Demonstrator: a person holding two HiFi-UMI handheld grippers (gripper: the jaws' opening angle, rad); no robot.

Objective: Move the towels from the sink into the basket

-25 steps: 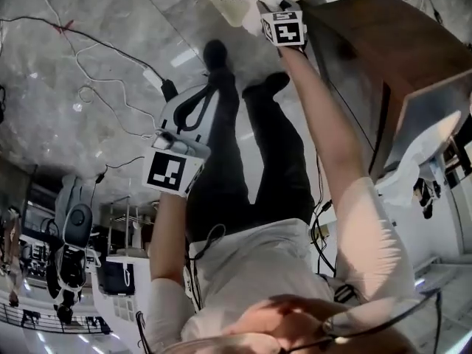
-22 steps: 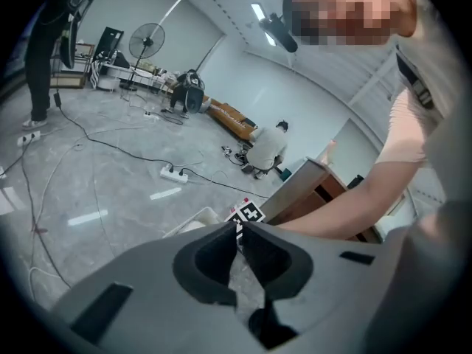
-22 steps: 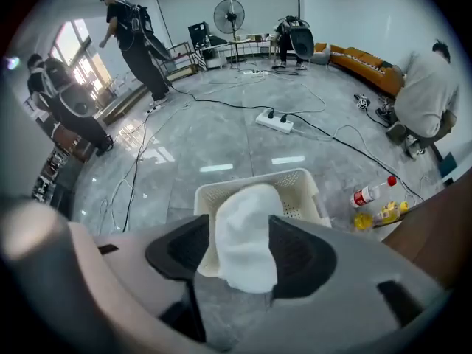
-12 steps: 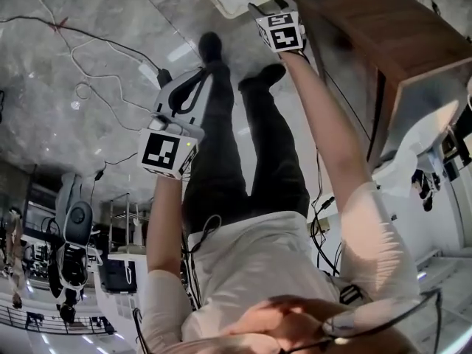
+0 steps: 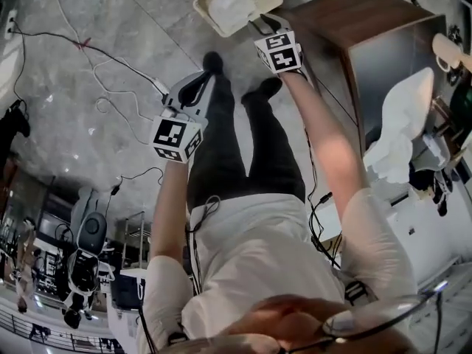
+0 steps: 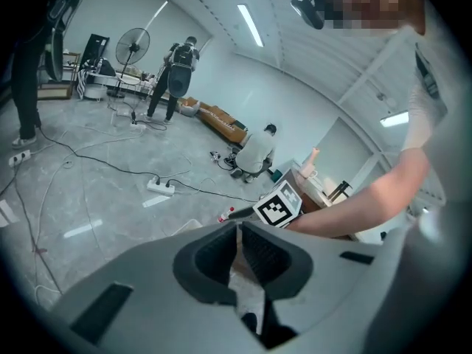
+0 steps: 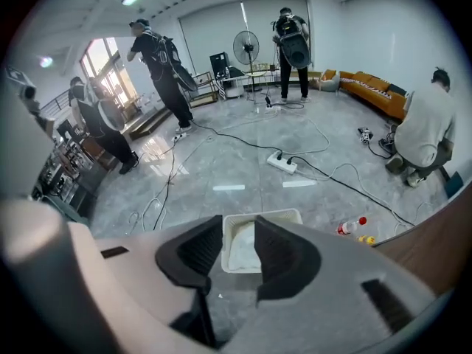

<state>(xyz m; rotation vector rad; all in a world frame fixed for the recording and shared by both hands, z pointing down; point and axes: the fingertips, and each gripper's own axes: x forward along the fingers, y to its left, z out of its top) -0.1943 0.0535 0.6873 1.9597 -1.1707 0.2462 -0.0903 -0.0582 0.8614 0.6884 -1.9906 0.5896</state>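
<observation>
Your head camera is looking steeply down your body at the floor, your right gripper (image 5: 262,25) camera is peering down onto the basket (image 7: 259,214) near below, also showing at the head view's far edge, and your left gripper (image 5: 205,80) camera is facing almost level across the room.

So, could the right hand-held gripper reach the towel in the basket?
Probably yes: the right hand-held gripper, whose empty jaws have just been closing, hangs above the basket, nothing between it and the towel.
</observation>
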